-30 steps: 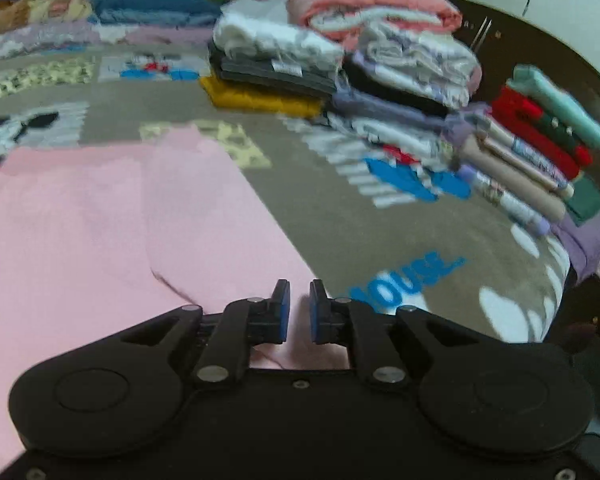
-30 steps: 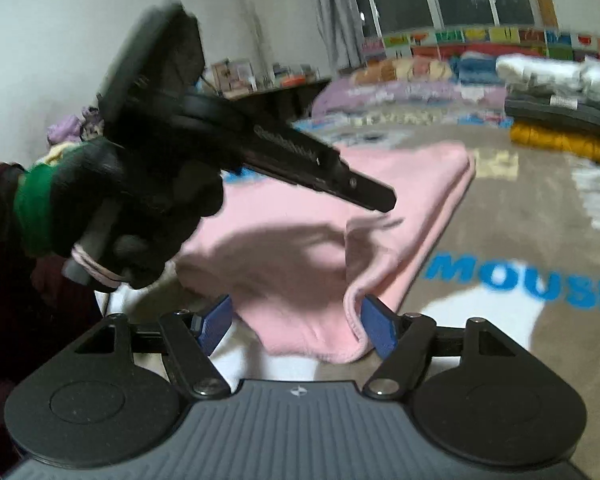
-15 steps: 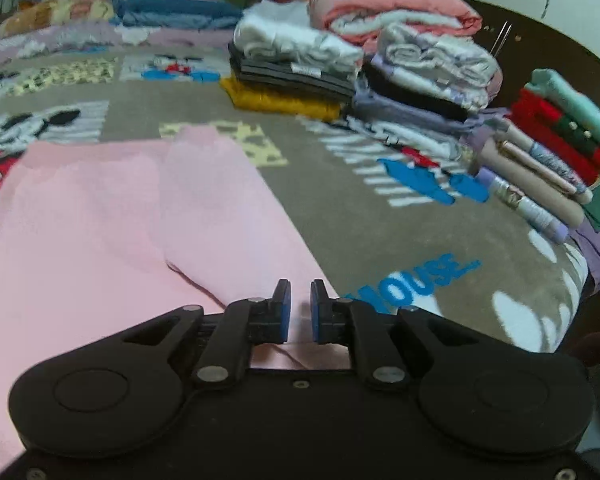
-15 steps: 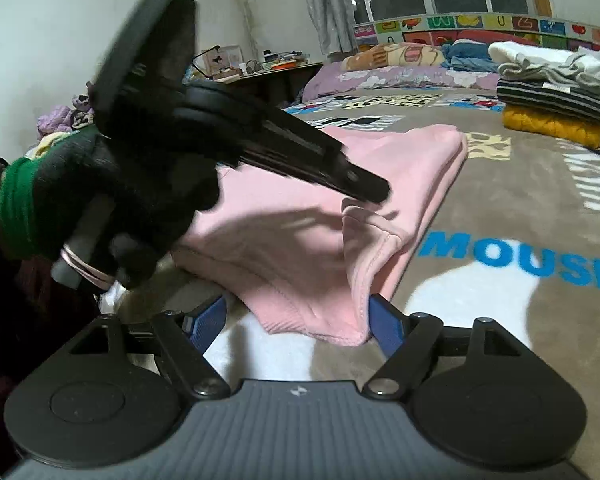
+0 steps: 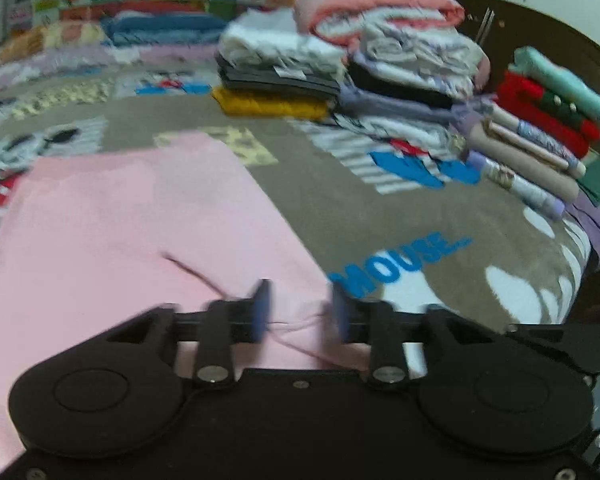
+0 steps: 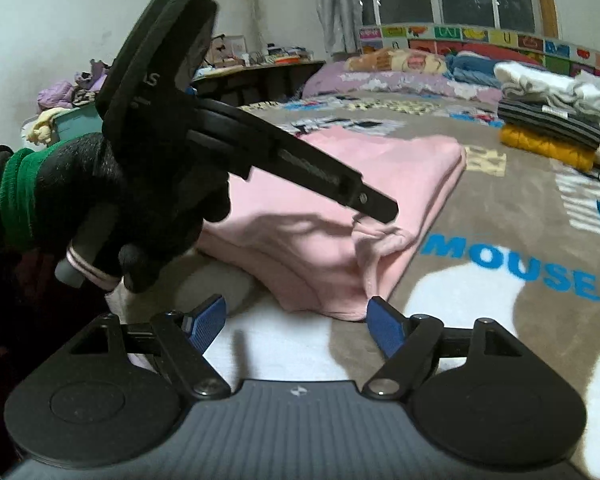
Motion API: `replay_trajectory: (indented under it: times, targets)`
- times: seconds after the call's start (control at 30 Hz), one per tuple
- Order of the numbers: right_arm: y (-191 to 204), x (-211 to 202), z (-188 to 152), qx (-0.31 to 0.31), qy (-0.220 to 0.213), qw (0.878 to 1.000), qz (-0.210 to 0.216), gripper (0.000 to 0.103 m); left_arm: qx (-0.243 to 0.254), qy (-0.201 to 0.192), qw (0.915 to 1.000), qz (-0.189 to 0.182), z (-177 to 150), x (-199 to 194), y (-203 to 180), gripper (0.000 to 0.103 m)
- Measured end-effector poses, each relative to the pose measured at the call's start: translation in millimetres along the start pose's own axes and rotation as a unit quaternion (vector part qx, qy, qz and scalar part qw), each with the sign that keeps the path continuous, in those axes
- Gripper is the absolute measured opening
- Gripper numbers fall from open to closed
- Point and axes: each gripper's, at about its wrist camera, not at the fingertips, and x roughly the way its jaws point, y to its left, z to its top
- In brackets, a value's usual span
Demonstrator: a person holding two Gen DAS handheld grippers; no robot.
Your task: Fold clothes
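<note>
A pink garment (image 5: pixel 132 236) lies folded on a bed covered by a grey-brown cartoon blanket (image 5: pixel 380 208), near the blanket's front edge beside the blue word "MOUSE" (image 5: pixel 400 260). The left gripper (image 5: pixel 300 308) hangs just above the garment's near right corner; its jaws have just been opening and now stand apart, blurred, with the pink cloth seen below and between the blue pads (image 5: pixel 262 308) but not pressed by them. A thin dark thread (image 5: pixel 192 272) trails across the cloth toward the left pad.

From the right wrist view, the left gripper (image 6: pixel 376 204) is seen from the side in a black-gloved hand (image 6: pixel 140 208) with a green cuff (image 6: pixel 18 196), its tip just over a bunched fold (image 6: pixel 384 240) at the garment's near end; whether it touches the fold cannot be told. The right gripper (image 6: pixel 296 324) hovers in front of the garment's near edge, jaws spread wide with nothing between them, the right pad (image 6: pixel 384 324) close to the cloth's hem.

Along the blanket's far and right edges sit stacks of folded clothes: a white, grey and yellow pile (image 5: pixel 276 76), a taller pile topped with a coral blanket (image 5: pixel 400 40), and a leaning row with red and mint pieces (image 5: pixel 540 120) against a dark headboard (image 5: pixel 540 32).
</note>
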Motion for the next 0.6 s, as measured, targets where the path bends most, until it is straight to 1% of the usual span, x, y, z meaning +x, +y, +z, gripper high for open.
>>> replay_trajectory:
  times: [0.07,0.17,0.23,0.3,0.37,0.43,0.47,0.5,0.57,0.6]
  targets:
    - [3.4,-6.8,0.6,0.002,-0.008,1.0,-0.001,0.077,-0.023,-0.014,0.9996,0.011,-1.3,-16.9,14.1,0.045]
    - [5.9,-14.2,3.1,0.018,-0.021,1.0,0.006,0.077,-0.096,-0.035,0.9943,0.029,-8.1,-43.1,45.3,0.046]
    - [7.5,-15.9,5.9,0.031,-0.027,0.999,0.017,0.077,-0.142,-0.048,0.9878,0.042,-14.8,-58.7,65.7,0.049]
    - [9.2,-13.6,8.2,0.048,-0.03,0.998,0.032,0.077,-0.176,-0.056,0.981,0.059,-20.0,-71.9,83.7,0.05]
    - [12.0,-8.3,10.2,0.064,-0.028,0.996,0.047,0.077,-0.212,-0.064,0.972,0.079,-25.8,-84.6,102.2,0.053]
    - [15.5,-1.6,12.7,0.08,-0.025,0.994,0.063,0.077,-0.252,-0.074,0.9598,0.1,-32.3,-96.8,121.0,0.06]
    - [17.7,1.8,13.4,0.086,-0.023,0.993,0.071,0.077,-0.274,-0.081,0.9518,0.111,-36.0,-102.6,130.5,0.061]
    - [19.7,5.8,13.9,0.09,-0.019,0.993,0.077,0.077,-0.297,-0.087,0.9431,0.122,-39.7,-108.3,140.0,0.061]
    - [24.1,14.0,14.7,0.095,-0.012,0.992,0.087,0.077,-0.352,-0.098,0.9205,0.137,-49.5,-116.2,162.8,0.061]
    - [26.2,18.0,15.0,0.093,-0.008,0.992,0.088,0.077,-0.373,-0.101,0.9117,0.139,-54.2,-118.6,171.6,0.061]
